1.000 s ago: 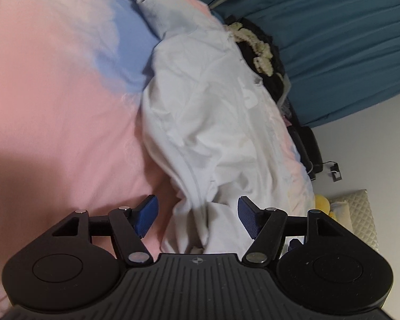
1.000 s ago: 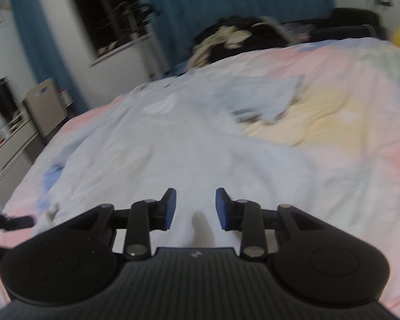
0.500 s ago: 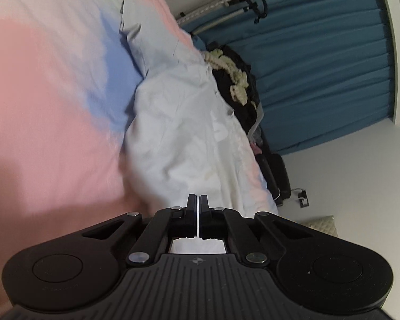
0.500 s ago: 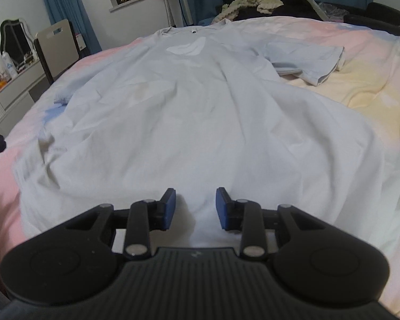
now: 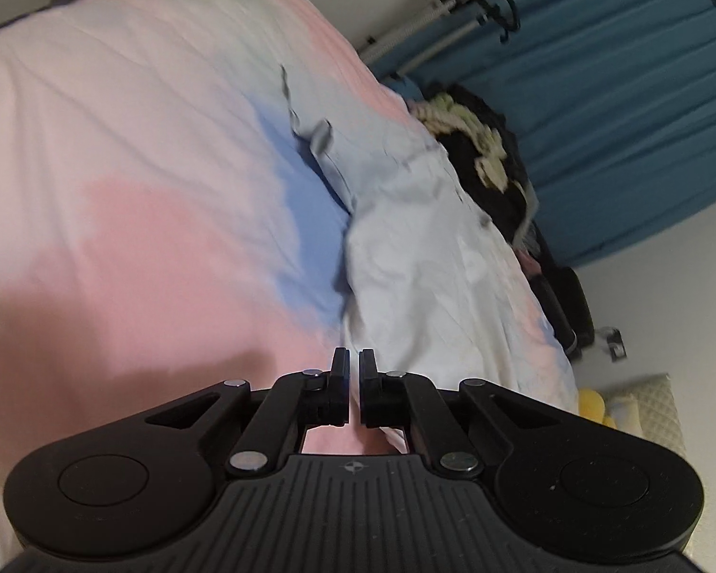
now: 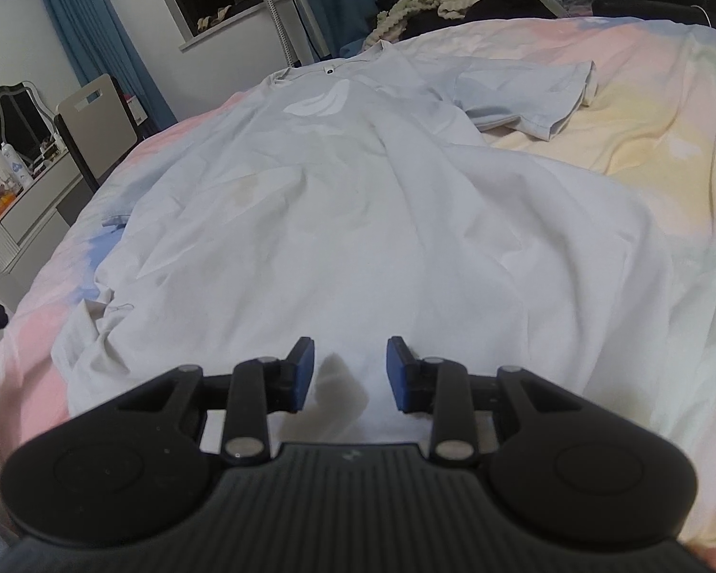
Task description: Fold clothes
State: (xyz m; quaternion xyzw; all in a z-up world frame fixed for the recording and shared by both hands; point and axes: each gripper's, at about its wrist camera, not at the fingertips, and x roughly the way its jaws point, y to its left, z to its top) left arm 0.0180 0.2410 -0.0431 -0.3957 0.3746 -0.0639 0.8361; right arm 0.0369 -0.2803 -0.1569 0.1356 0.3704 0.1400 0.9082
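Left wrist view shows the left gripper [image 5: 353, 394] with its fingers [image 5: 340, 382] drawn almost together, only a thin slit between them, and that slit is widening slightly at this moment. A second ago these fingers stood wide apart over the edge of the white T-shirt [image 5: 434, 267]; half a second ago they had snapped tight with a sliver of white cloth showing in the gap. Now the gap shows only the pink of the bedspread [image 5: 143, 238] — whether any cloth remains pinched I cannot tell, since the shirt's near edge runs under the right finger and out of sight. The view has also swung so that more bedspread fills it than before, which suggests the hand has pulled away from where it closed. In the right wrist view, the right gripper [image 6: 351, 372] hovers low over the shirt's hem with its fingers partly open, as they were a second ago, holding nothing; a shadow lies on the cloth between them. The shirt lies spread face up along the bed, collar at the far end, one sleeve [image 6: 525, 95] out to the right, the left side rumpled. My reading: the left hand tried for the side edge to start a lengthwise fold, and the grip may have slipped — if so, it needs retaking before anything is folded.
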